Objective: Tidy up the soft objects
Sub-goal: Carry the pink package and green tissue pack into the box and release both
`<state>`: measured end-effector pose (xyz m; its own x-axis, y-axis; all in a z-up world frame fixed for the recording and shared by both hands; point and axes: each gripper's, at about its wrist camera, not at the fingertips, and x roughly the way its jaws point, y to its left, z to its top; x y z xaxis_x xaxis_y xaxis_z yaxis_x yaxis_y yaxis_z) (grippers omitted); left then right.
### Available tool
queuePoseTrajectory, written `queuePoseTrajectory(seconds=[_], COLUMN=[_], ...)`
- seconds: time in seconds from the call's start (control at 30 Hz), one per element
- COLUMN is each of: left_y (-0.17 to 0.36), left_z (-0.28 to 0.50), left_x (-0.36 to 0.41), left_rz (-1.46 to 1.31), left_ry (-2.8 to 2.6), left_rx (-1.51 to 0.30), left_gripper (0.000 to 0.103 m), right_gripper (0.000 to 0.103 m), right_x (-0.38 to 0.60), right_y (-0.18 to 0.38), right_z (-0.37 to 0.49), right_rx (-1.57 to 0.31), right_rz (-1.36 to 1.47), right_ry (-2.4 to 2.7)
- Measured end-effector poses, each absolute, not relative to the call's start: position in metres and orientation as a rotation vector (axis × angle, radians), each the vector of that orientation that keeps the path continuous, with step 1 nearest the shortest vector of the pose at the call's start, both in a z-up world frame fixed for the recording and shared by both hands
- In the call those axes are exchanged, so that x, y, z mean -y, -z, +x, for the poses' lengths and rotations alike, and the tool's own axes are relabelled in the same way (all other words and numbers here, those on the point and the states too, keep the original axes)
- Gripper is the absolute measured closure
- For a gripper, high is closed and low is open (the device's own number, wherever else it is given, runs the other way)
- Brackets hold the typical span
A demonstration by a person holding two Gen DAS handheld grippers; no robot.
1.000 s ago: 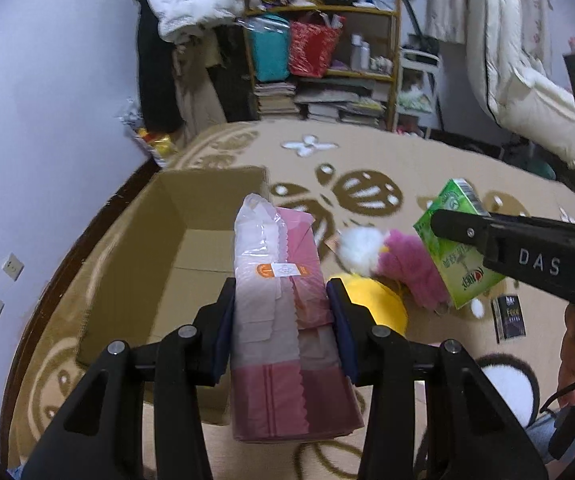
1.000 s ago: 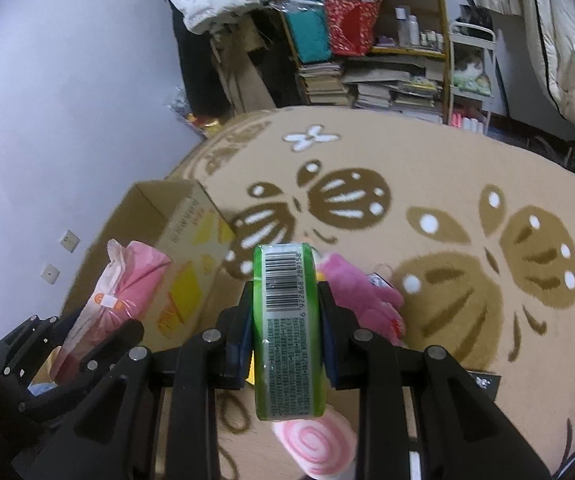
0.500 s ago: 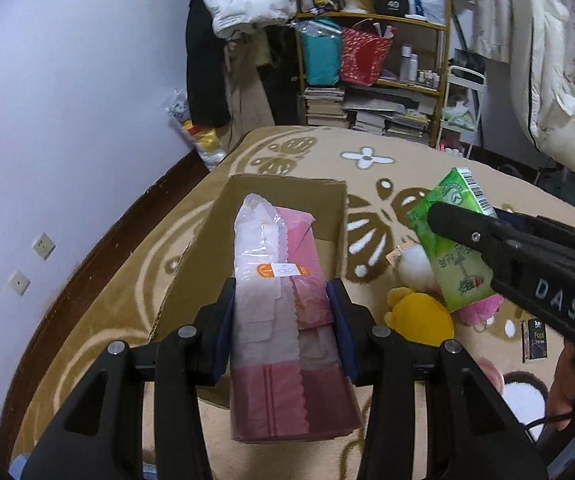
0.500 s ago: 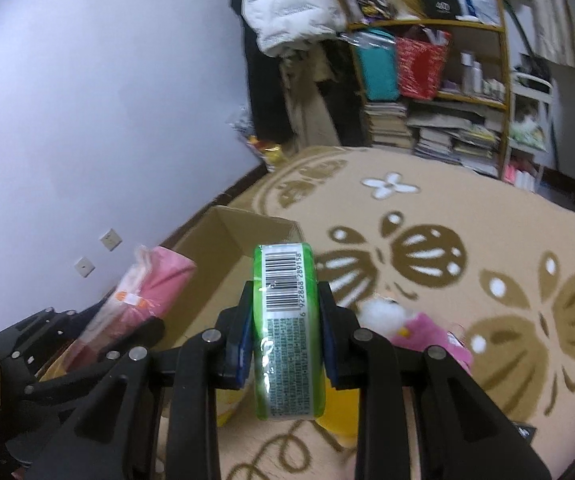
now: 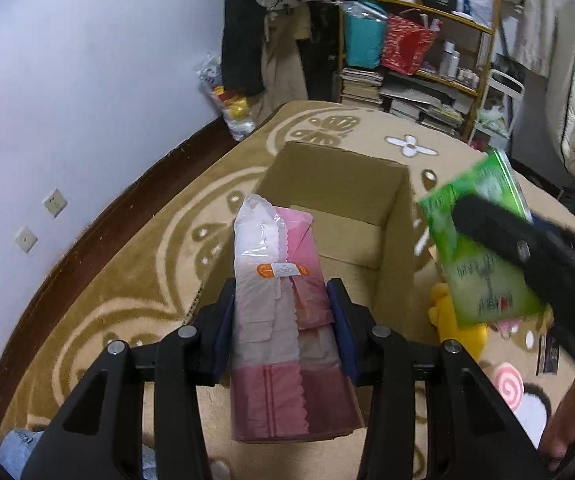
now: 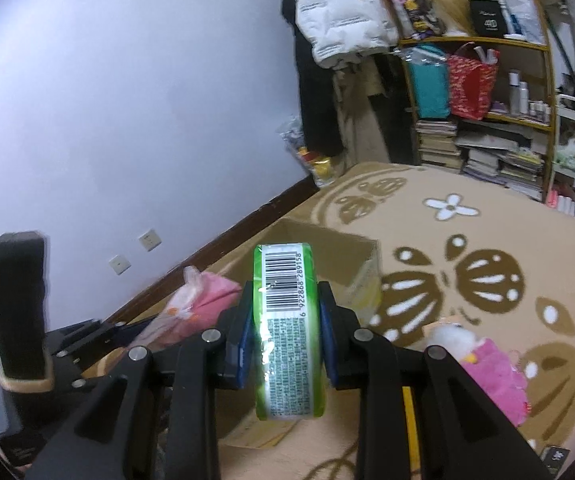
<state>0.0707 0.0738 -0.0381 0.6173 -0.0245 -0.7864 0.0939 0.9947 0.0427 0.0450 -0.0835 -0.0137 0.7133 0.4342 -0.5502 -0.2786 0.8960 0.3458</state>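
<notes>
Now | you swung both packs toward the cardboard box (image 5: 339,200) | left hand-held gripper (image 5: 283,320) clamped the pink pack (image 5: 279,280); right hand-held gripper (image 6: 286,332) clamped the green pack (image 6: 287,344) | drop pending.

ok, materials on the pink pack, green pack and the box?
Pink pack: thin translucent plastic film, glossy and crinkled, serrated seal edge; soft contents, likely paper goods. Green pack: glossy plastic wrap with glare and a printed barcode, probably tissues. Box: matte brown corrugated cardboard, creased flaps.

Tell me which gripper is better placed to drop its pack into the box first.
Left. The left gripper holds the pink pack directly over the cardboard box; the green pack hangs beside its right wall.
</notes>
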Motion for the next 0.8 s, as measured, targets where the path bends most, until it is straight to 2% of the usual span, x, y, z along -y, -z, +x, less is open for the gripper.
queuePoseTrajectory(seconds=[0.63, 0.67, 0.73, 0.8], left_y=[0.043, 0.043, 0.042, 0.042], left_z=[0.1, 0.1, 0.099, 0.099], left_x=[-0.111, -0.112, -0.112, -0.112], left_rz=[-0.06, -0.061, -0.065, -0.062], left_ry=[0.079, 0.082, 0.086, 0.091], left_rx=[-0.976, -0.976, -0.976, -0.978], left_gripper=[0.061, 0.061, 0.061, 0.06], right_gripper=[0.071, 0.07, 0.055, 0.05], right_x=[0.048, 0.048, 0.047, 0.047], right_y=[0.045, 0.046, 0.045, 0.044], right_z=[0.046, 0.046, 0.044, 0.043], right_rx=[-0.726, -0.725, -0.717, -0.712], right_rz=[0.185, 0.185, 0.183, 0.173], right_ry=[-0.49, -0.497, -0.496, -0.49])
